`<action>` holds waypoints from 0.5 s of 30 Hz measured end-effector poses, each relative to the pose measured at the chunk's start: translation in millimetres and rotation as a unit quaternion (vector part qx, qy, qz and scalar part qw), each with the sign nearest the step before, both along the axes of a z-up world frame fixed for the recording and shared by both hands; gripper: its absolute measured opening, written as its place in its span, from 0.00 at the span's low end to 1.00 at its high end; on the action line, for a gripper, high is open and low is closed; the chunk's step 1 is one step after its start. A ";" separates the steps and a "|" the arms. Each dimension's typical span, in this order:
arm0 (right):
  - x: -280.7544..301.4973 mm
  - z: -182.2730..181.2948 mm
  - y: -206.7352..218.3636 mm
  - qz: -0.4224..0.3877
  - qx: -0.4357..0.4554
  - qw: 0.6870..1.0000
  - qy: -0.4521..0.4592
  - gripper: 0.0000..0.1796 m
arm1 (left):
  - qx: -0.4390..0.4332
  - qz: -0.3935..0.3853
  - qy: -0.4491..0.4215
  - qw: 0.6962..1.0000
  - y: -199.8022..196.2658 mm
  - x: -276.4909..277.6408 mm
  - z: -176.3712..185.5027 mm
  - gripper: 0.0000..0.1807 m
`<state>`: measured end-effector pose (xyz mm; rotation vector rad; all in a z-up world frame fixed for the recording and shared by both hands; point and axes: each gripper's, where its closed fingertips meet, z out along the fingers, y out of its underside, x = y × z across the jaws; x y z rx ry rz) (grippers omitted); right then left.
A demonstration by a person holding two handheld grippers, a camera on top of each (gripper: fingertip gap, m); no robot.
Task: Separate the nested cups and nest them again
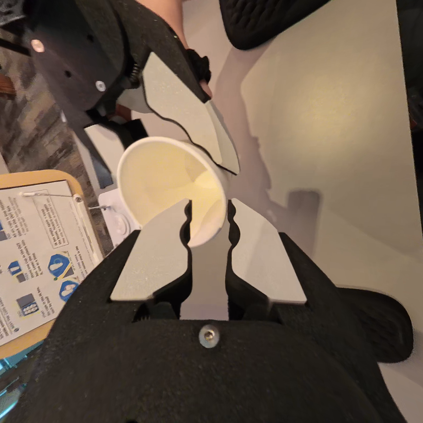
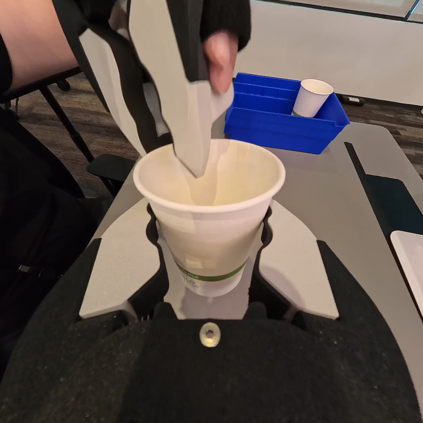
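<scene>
— Right wrist view first: what is the right gripper (image 2: 209,231) doing?

— Its jaws are closed on the sides of a white paper cup (image 2: 209,229) with a green band near its base. The cup stands upright between the fingers, above the grey table (image 2: 320,206).

— And the left gripper (image 2: 194,167)?

— From that view it comes down from above, with its tips dipped inside the cup's mouth, near the far inner wall. A person's hand (image 2: 219,64) holds it.

— Is it gripping anything?

— In the left wrist view its jaws stand parted with a narrow gap, and the cup's rim sits between the fingertips; whether they pinch the wall, I cannot tell.

— Anything else on the table?

— A blue plastic bin (image 2: 281,130) at the far edge, with a second white paper cup (image 2: 311,98) upright in its right end.
</scene>
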<state>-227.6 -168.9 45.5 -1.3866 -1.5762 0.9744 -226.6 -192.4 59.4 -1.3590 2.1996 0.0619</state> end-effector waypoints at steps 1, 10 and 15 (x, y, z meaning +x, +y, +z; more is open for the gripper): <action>0.8 -0.6 1.3 -0.001 -0.003 1.000 0.000 0.49 | 0.007 0.005 -0.013 1.000 2.3 -0.9 4.3 0.17; 64.2 23.5 64.5 -0.151 0.012 0.988 0.026 0.49 | 0.028 0.106 -0.122 0.986 27.1 -43.1 30.6 0.19; 212.4 85.3 123.2 -0.420 0.131 0.892 0.104 0.50 | 0.034 0.159 -0.129 0.978 38.2 -74.4 23.1 0.19</action>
